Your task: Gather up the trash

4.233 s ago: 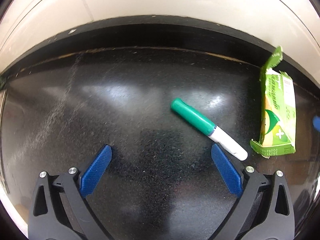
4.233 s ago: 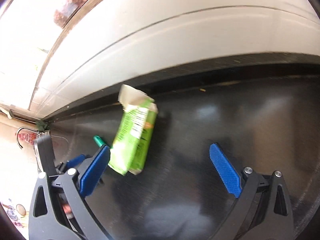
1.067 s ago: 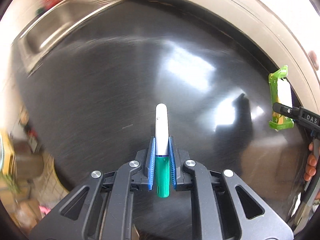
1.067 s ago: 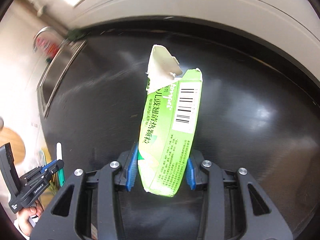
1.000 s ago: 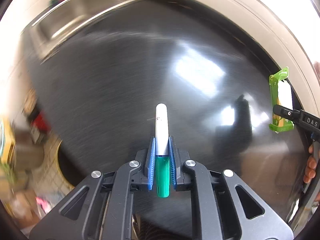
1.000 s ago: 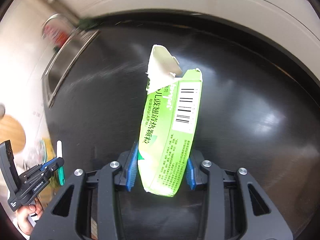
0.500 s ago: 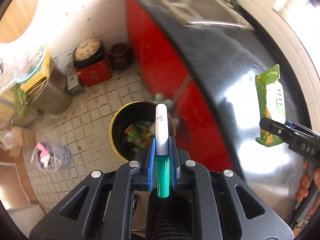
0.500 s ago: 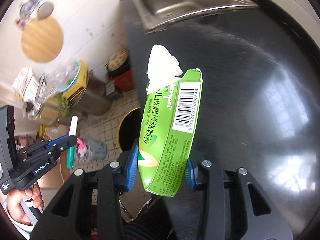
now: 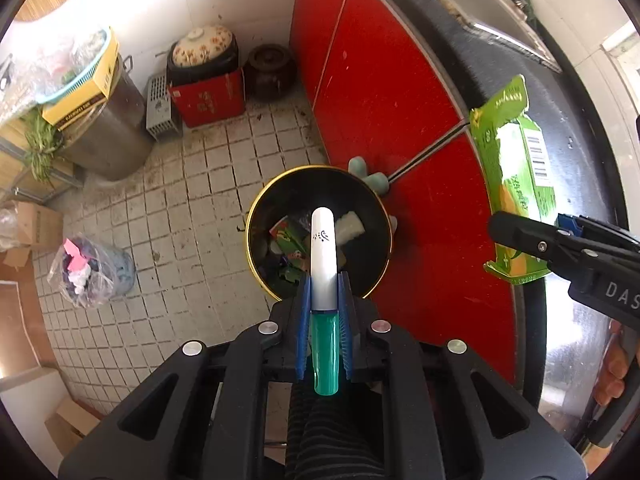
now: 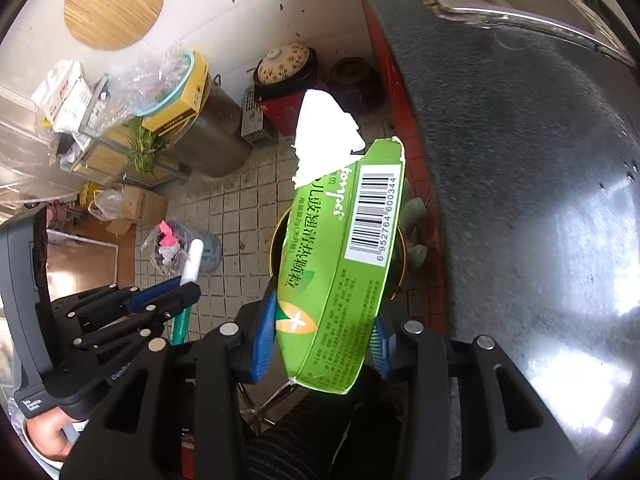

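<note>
Only left wrist view shows trash bin's contents.

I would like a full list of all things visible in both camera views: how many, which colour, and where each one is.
White marker pen with green cap: one, white and green, clamped in left gripper above the bin.
Torn green cardboard box: one, green with barcode, clamped in right gripper.
Round black trash bin with yellow rim: one, on tiled floor beside red cabinet, holding rubbish.
Red cabinet front: one, red, under black countertop.
Steel sink: one, set in the countertop.
Clay pot with floral lid: one, on a red box.
Dark brown jar: one, beside the red box.
Clear plastic bag: one, on floor.
Left gripper: black, blue pads, shut.
Right gripper: same, shut.
</note>
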The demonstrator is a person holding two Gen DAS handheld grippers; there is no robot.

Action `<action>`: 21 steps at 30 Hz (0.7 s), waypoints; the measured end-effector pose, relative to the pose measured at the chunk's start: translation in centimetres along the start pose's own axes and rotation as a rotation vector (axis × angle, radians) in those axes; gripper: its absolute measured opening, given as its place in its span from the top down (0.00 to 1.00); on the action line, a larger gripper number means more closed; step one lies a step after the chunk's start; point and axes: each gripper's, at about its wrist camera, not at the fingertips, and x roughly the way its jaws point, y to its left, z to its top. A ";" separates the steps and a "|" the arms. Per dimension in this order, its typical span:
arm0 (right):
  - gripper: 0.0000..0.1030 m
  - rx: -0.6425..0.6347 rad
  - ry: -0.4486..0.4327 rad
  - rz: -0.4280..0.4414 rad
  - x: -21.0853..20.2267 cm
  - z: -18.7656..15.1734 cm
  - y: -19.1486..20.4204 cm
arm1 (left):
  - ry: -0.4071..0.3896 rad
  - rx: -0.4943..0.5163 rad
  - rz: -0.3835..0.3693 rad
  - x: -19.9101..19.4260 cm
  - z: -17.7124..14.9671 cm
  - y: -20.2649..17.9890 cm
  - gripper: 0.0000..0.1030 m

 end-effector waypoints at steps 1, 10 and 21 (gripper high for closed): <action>0.61 -0.001 0.007 0.000 0.3 0.2 0.1 | 0.006 -0.005 -0.005 0.5 0.1 0.2 0.88; 0.07 0.032 -0.088 0.107 -2.7 3.1 1.8 | -0.059 -0.007 0.027 0.6 1.2 0.2 0.12; 0.07 0.315 -0.325 -0.203 -13.3 -4.7 -12.5 | -0.089 0.133 0.010 -1.0 4.5 -7.1 0.06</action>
